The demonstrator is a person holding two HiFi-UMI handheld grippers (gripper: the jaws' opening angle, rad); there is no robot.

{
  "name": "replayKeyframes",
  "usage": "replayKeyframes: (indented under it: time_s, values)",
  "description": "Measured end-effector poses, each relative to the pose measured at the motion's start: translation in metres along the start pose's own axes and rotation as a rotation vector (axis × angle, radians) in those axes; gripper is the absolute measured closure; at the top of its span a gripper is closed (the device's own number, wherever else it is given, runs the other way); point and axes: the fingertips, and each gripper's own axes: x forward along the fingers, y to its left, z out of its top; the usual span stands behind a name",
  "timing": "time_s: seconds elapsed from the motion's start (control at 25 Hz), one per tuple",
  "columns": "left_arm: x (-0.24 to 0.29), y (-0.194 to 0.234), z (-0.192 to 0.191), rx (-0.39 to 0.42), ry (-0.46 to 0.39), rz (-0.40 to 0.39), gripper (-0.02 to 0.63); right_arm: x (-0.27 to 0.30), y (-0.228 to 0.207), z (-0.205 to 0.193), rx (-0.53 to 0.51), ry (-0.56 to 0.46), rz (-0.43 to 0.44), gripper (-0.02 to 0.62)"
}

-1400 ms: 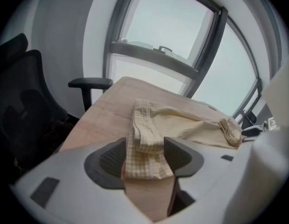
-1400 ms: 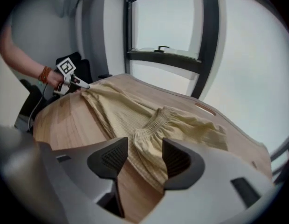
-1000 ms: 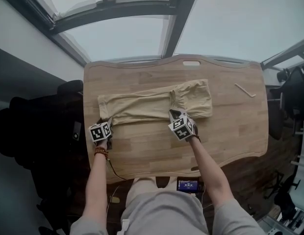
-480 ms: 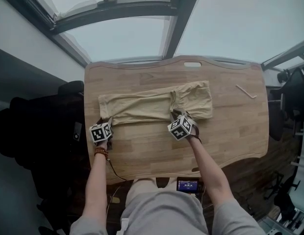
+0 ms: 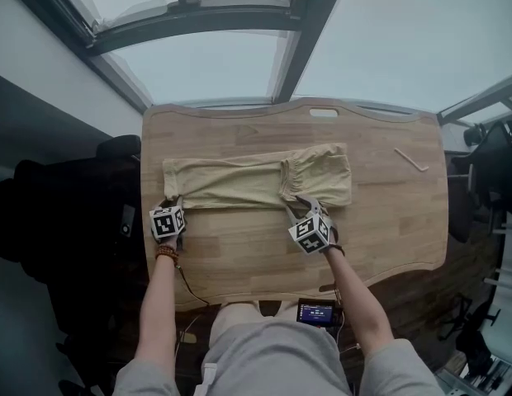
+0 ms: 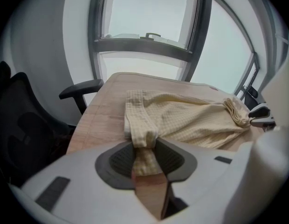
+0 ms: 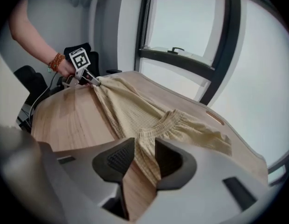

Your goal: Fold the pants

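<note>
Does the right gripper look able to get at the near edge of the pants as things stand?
Probably yes. The right gripper sits at the near edge of the pants; its jaws, which have just been opening, stand apart with that fabric between them. Nothing on the table blocks it.

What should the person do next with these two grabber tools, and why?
Probably close the right gripper on the near edge of the pants. Its jaws have just been opening and stand apart over the fabric, while those of the left gripper have just been closing and pinch the cuff. Folding likely needs both ends held.
</note>
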Motion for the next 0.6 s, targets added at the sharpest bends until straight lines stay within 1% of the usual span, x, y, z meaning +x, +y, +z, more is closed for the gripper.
replayKeyframes:
  time_s: [0.08,0.16,0.28,0.4,0.48,0.6]
  values:
    - [0.000,-0.004,0.002,0.011,-0.007,-0.004,0.519,-0.014,-0.008,-0.010,0.032,-0.010,-0.032,0.465]
    - [-0.002,-0.006,0.005,0.006,-0.019,0.004,0.549,-0.024,-0.015,-0.023,0.055,-0.002,-0.055,0.471]
    - [-0.014,-0.009,0.014,-0.002,-0.059,0.022,0.560,-0.036,-0.025,-0.043,0.100,0.009,-0.078,0.477]
    - [-0.035,-0.024,0.036,0.014,-0.126,0.020,0.561,-0.049,-0.036,-0.059,0.147,0.004,-0.094,0.480]
    - [-0.050,-0.044,0.056,0.031,-0.172,0.003,0.561,-0.058,-0.042,-0.068,0.163,-0.006,-0.103,0.483]
    - [-0.071,-0.086,0.081,0.061,-0.221,-0.029,0.561,-0.069,-0.050,-0.081,0.169,-0.014,-0.107,0.485]
